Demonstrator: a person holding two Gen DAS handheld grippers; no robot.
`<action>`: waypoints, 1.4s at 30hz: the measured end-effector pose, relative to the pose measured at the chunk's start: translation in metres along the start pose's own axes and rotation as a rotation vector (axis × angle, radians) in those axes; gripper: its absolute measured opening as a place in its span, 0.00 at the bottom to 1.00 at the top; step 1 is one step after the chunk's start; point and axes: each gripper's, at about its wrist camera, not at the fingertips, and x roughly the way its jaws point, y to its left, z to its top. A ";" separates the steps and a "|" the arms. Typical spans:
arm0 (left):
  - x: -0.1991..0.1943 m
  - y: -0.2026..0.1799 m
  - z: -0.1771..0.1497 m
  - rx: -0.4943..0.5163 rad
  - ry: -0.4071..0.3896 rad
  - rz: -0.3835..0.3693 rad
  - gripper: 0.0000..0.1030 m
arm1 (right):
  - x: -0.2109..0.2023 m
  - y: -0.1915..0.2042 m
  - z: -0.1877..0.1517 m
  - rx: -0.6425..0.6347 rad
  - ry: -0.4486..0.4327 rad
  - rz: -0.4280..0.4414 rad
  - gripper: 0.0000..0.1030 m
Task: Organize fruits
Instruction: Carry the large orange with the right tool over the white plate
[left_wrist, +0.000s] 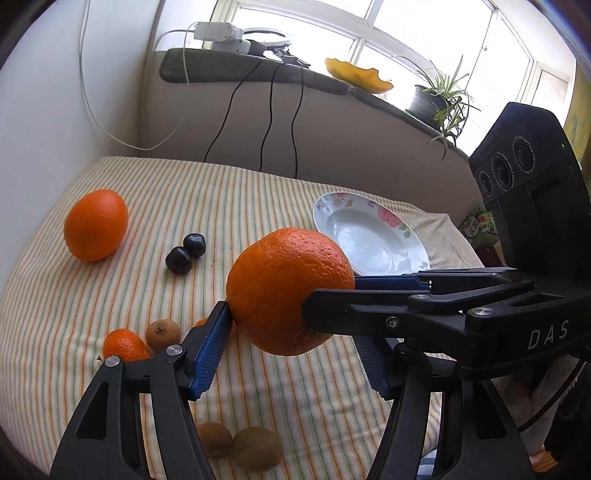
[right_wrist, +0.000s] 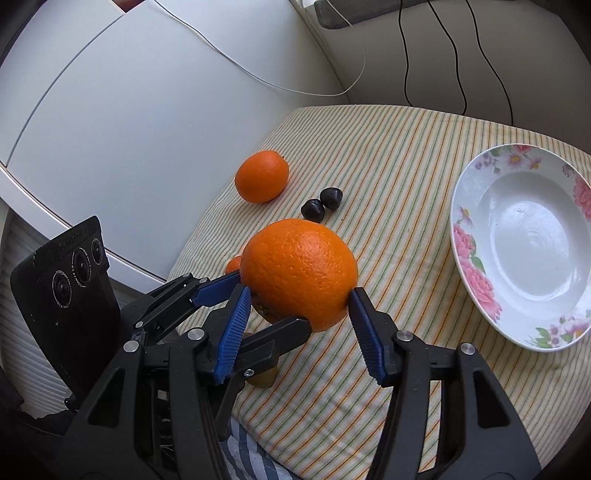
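Note:
A large orange (left_wrist: 290, 290) hangs above the striped cloth, gripped at once by both grippers. My left gripper (left_wrist: 295, 325) has its blue pads against the orange's sides. My right gripper (right_wrist: 297, 295) also presses the same orange (right_wrist: 299, 269) from both sides; it crosses the left wrist view from the right. A flowered white plate (left_wrist: 388, 254) lies empty behind the orange; in the right wrist view the plate (right_wrist: 480, 280) is at the right. A second orange (left_wrist: 96, 225) and two dark fruits (left_wrist: 184, 251) lie at the left.
A small tangerine (left_wrist: 123, 345), a brown fruit (left_wrist: 162, 334) and two kiwis (left_wrist: 240, 446) lie on the cloth (left_wrist: 314, 398) near its front edge. A white wall is on the left, cables hang at the back, and a sill holds a plant (left_wrist: 439, 96).

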 end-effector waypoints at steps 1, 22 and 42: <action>0.002 -0.003 0.002 0.007 -0.001 -0.004 0.62 | -0.004 -0.002 0.000 0.003 -0.006 -0.003 0.57; 0.053 -0.064 0.046 0.127 0.012 -0.079 0.63 | -0.076 -0.069 0.010 0.092 -0.123 -0.075 0.57; 0.120 -0.086 0.070 0.127 0.121 -0.091 0.63 | -0.073 -0.145 0.028 0.182 -0.142 -0.115 0.57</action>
